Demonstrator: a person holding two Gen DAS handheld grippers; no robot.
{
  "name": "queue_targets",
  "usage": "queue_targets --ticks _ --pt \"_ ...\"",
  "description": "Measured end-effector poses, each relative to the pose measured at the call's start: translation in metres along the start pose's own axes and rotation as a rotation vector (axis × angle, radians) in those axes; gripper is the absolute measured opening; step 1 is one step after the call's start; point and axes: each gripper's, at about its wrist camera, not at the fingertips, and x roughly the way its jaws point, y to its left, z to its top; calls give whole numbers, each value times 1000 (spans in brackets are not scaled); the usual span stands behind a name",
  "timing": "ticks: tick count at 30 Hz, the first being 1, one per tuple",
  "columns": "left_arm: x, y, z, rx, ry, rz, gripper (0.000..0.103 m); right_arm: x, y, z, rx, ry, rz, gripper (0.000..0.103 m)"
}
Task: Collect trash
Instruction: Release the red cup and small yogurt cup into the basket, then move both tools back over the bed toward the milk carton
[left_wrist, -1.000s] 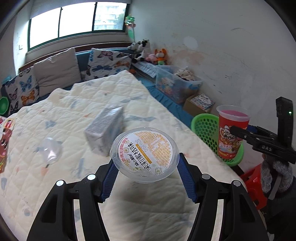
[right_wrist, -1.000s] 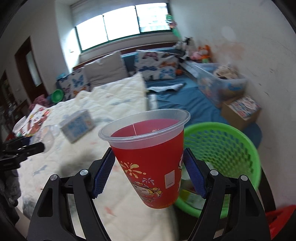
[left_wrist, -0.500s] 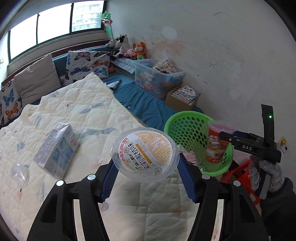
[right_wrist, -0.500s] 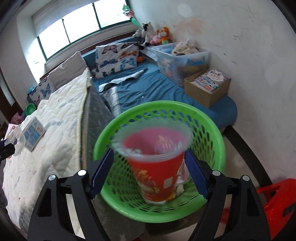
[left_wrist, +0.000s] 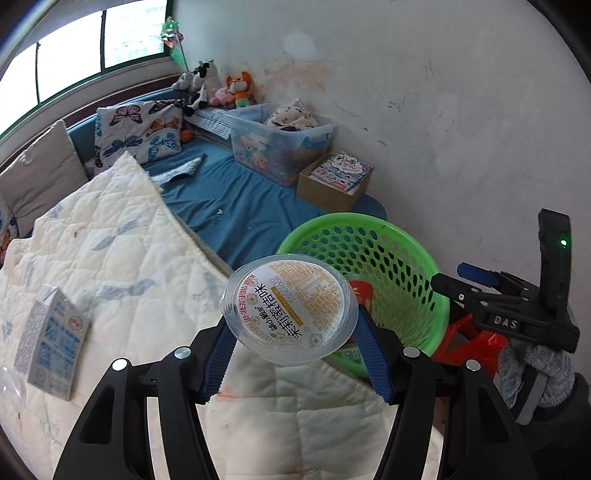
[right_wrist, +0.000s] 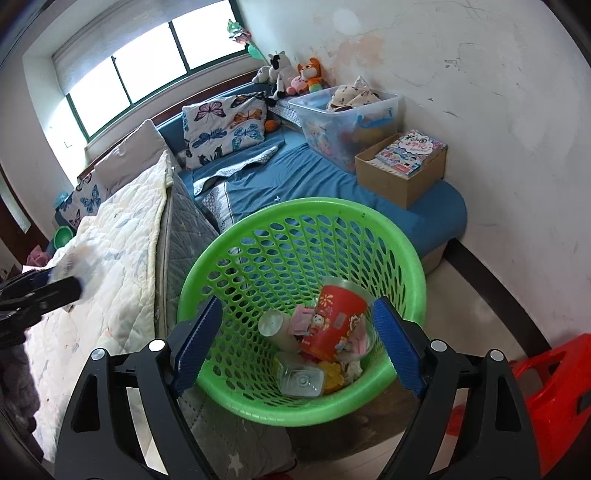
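Left gripper (left_wrist: 293, 341) pinches the clear lidded cup (left_wrist: 290, 308) between its blue pads, lid tilted toward the camera; cup sits right at the fingertips, over the quilt (left_wrist: 110, 258) edge, just beside the green basket (left_wrist: 424, 295); milk carton (left_wrist: 51, 343) lies on the quilt well off to the left, apart from the claw. Right gripper (right_wrist: 295, 341) is spread wide and holds nothing; it hovers above the basket (right_wrist: 413, 258) opening; red cup (right_wrist: 334, 321) lies tipped on its side inside the basket, below and between the fingers, not touching them, among a clear bottle (right_wrist: 299, 378) and wrappers.
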Motion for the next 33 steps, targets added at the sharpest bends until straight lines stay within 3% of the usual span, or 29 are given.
queue_targets --ticks 18,27,33 --pt "61 -44 11 19 86 -56 62 -31 -14 -18 12 -26 -7 85" --pt "66 -42 11 -28 82 -122 69 -35 -15 -20 22 -32 -5 85" --pt "46 -35 6 -14 46 -91 70 -35 -8 -22 12 -33 11 85"
